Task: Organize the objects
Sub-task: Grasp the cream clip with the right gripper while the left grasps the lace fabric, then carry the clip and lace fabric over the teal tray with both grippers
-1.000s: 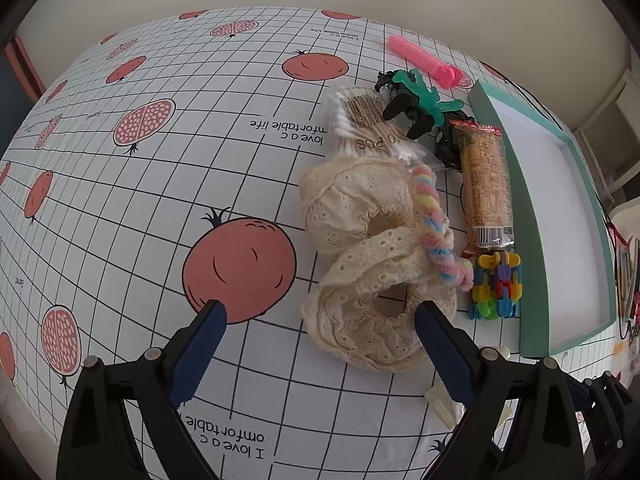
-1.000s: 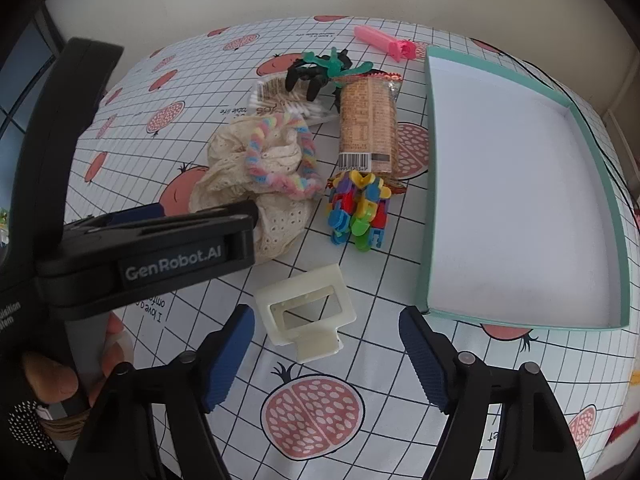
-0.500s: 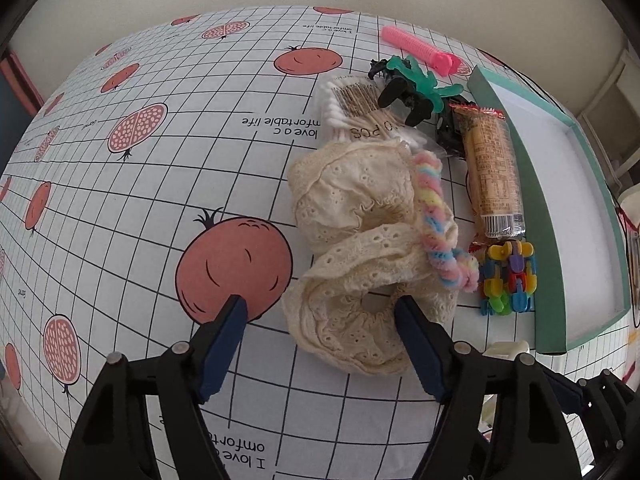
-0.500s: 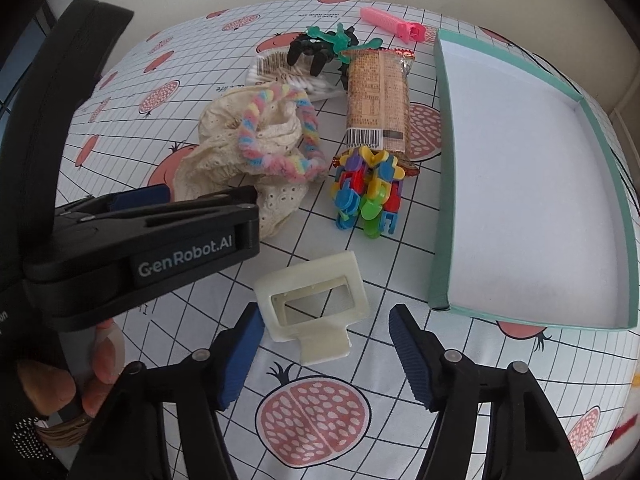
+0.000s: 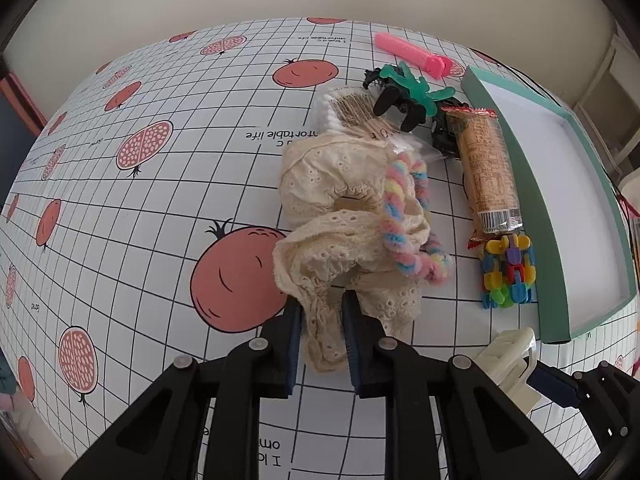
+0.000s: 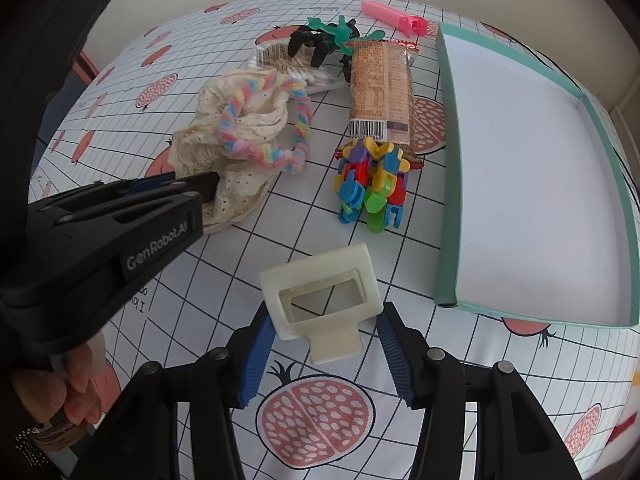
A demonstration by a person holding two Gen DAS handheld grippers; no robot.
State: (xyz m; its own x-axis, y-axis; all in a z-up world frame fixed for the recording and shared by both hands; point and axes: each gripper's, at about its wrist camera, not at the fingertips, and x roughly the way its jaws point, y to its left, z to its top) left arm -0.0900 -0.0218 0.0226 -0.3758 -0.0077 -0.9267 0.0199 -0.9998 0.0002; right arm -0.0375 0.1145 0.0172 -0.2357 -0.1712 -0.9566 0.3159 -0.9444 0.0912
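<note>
Cream lace scrunchie (image 5: 352,236): it lies on the tablecloth (image 5: 160,208) and its near edge is pinched.
Left gripper (image 5: 320,312): its 2 blue pads are squeezed tight on the lace.
Right gripper (image 6: 324,344): its jaws are wide apart, 1 on each side of the cream hair clip (image 6: 320,296), not squeezing it.
Rainbow hair tie (image 5: 404,220): it rests on top of the lace.
Snack bar (image 5: 482,168): it lies just beside the green box (image 5: 532,200).
Little colourful clips (image 5: 508,276): they touch the near end of the snack bar.
Pink comb (image 5: 412,54): far side of the table.
</note>
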